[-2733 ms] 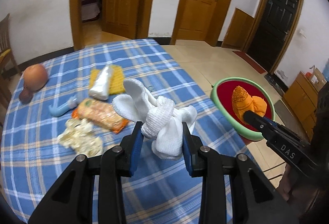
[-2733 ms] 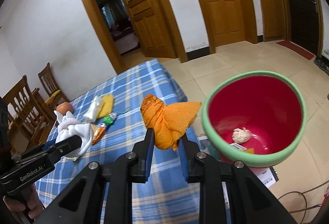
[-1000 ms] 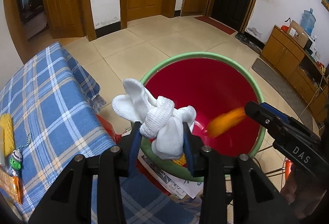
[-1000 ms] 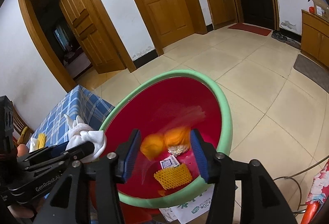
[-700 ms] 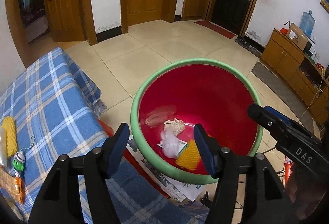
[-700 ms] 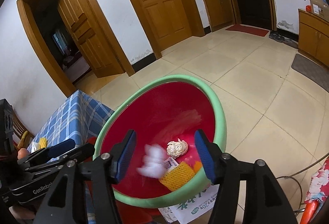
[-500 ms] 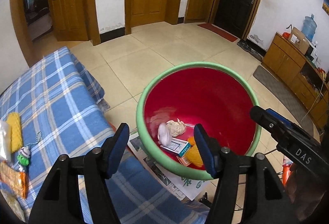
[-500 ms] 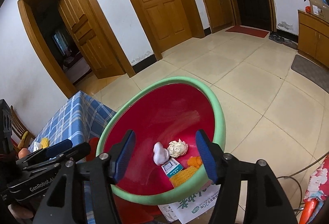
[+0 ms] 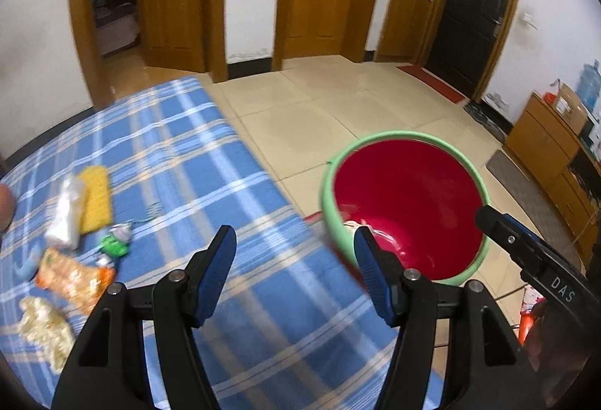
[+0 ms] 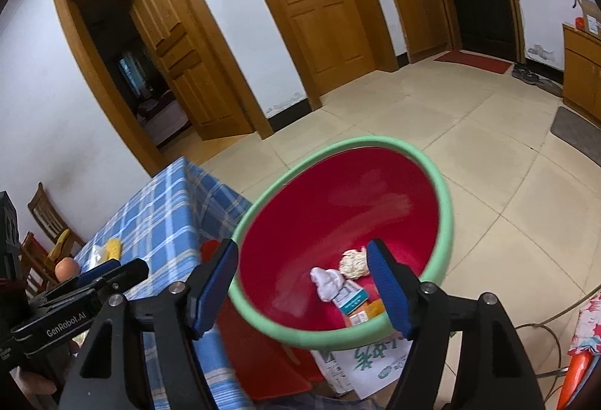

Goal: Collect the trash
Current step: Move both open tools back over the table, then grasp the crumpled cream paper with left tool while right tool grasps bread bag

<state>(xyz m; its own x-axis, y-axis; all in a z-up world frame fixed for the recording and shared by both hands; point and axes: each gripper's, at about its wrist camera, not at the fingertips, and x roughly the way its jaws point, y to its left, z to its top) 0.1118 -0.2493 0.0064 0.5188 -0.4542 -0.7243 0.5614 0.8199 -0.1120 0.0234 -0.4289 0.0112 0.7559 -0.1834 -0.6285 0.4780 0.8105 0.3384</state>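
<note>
A red bin with a green rim stands on the floor beside the blue plaid table. In it lie a white sock, a crumpled wad, a small box and an orange piece. My left gripper is open and empty above the table's edge. My right gripper is open and empty over the bin. On the table lie a yellow mesh, a white wrapper, a snack packet, a green toy and crumpled paper.
A printed box and a red stool sit under the bin. Wooden chairs stand beyond the table. A brown cabinet lines the right wall. Cables run on the tiled floor.
Both grippers opened and dropped the white sock and the orange mesh into the bin. The left gripper has since swung back toward the table.
</note>
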